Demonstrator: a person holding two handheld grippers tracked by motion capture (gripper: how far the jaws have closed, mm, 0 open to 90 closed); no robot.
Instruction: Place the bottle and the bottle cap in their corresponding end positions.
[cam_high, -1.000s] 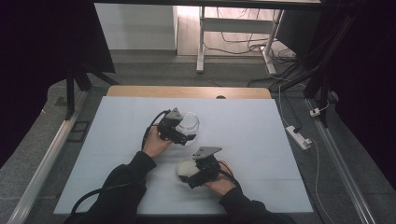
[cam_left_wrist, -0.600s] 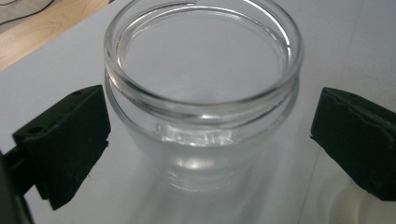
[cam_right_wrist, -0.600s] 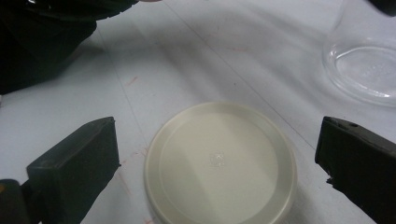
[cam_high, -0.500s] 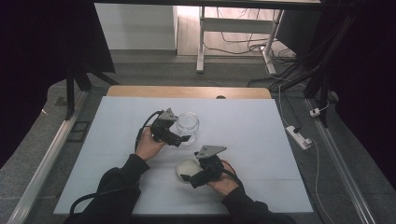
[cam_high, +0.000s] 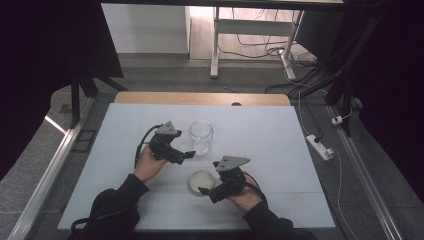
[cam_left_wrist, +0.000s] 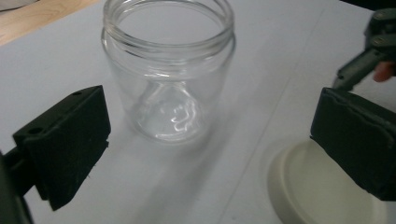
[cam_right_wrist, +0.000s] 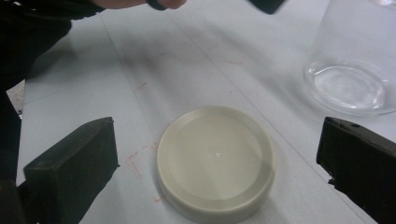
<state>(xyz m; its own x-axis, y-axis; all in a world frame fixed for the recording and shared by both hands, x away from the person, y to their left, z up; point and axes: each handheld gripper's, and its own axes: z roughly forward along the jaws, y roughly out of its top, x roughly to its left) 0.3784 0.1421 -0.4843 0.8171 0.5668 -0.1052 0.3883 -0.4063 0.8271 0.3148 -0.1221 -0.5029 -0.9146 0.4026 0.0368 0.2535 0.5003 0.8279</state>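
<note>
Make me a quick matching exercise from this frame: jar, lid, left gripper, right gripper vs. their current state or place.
Things:
1. glass jar
2. cream lid
3. left gripper
4. right gripper

States or places:
A. jaws open, set to either side of the lid, not touching it
B. upright and open at the mouth, nothing inside
C. jaws open, pointed at the jar, nothing held
D. flat on the white table, nearer the person than the jar

Pairs: 1-B, 2-D, 3-C, 4-A
</note>
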